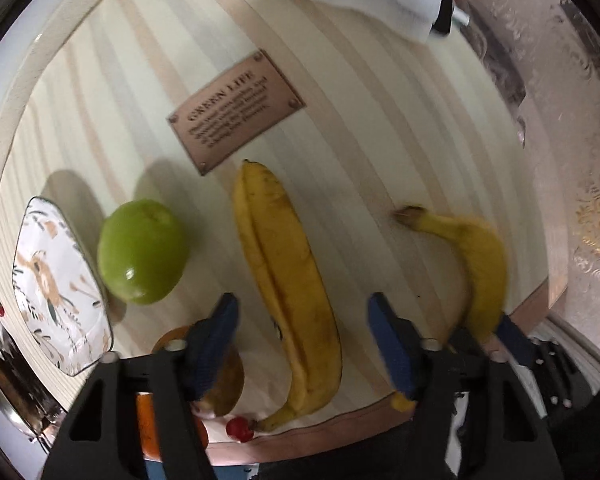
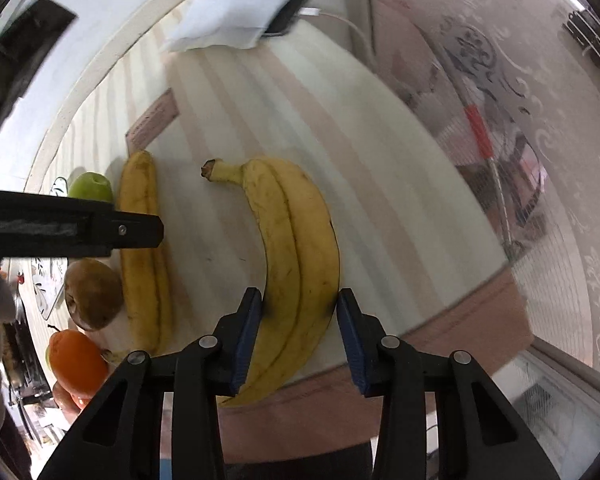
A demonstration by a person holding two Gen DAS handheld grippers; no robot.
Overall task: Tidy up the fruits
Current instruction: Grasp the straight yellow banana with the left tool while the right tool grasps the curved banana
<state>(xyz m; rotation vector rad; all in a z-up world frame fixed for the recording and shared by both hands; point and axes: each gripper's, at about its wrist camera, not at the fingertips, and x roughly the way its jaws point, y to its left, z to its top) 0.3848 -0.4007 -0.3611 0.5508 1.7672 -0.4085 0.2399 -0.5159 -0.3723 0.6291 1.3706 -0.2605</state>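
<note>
On the striped table, one banana (image 1: pixel 292 292) lies between the open fingers of my left gripper (image 1: pixel 302 328), which is empty. A green apple (image 1: pixel 142 250) sits to its left. A brown pear (image 1: pixel 224 384), an orange (image 1: pixel 148 424) and a red cherry (image 1: pixel 240 429) lie near the front edge. My right gripper (image 2: pixel 298 328) has its blue pads on both sides of a second banana (image 2: pixel 300 264), which also shows in the left wrist view (image 1: pixel 480 268). The right wrist view also shows the first banana (image 2: pixel 142 240), apple (image 2: pixel 90 186), pear (image 2: pixel 92 294) and orange (image 2: pixel 78 362).
A patterned plate (image 1: pixel 56 284) sits at the left. A brown plaque print (image 1: pixel 236 110) marks the tablecloth. A white cloth (image 2: pixel 232 20) covers a phone (image 2: pixel 288 14) at the far end. The table's front edge (image 2: pixel 440 328) runs close to the grippers. A patterned curtain (image 2: pixel 540 128) hangs right.
</note>
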